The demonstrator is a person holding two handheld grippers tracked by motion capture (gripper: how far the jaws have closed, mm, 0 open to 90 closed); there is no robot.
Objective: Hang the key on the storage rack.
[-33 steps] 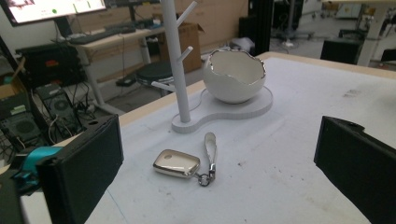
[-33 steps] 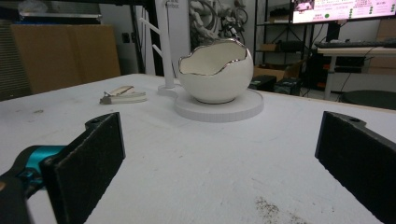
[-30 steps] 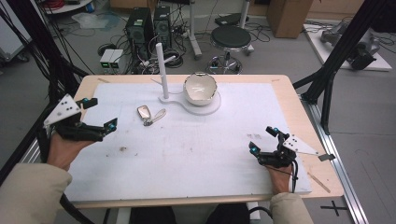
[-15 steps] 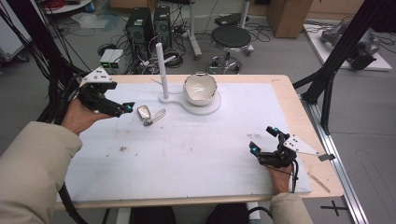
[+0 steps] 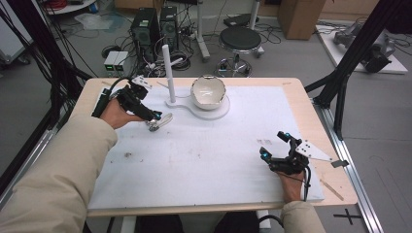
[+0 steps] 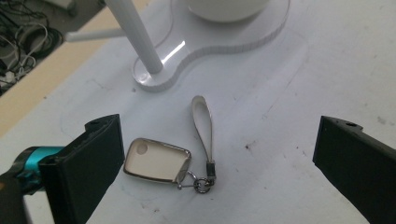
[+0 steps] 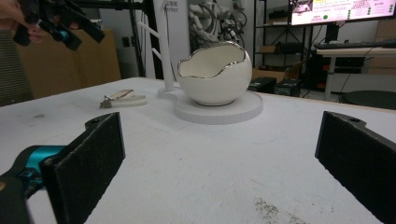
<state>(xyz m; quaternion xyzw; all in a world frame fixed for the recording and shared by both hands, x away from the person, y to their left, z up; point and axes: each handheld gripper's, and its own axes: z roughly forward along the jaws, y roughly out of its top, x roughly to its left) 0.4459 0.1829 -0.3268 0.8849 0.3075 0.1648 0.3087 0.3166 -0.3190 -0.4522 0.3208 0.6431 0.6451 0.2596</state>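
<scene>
1. Lying flat on the white mat, the key fob [image 6: 157,161] with its strap loop [image 6: 203,122] sits between the left gripper [image 5: 145,112]'s wide-open jaws, nearer one jaw, nothing held yet.
2. A second ago that gripper hung back at the table's left edge; now it has swung in over the fob (a clear reach to grasp, I'd say).
3. The right gripper [image 5: 278,155] stays parked near the front right, jaws spread, empty.
4. Just beyond the fob stand the white post [image 5: 168,73] and the eggshell bowl [image 5: 208,91] on one shared base [image 6: 219,44]; the post is close enough to crowd the lift.
</scene>
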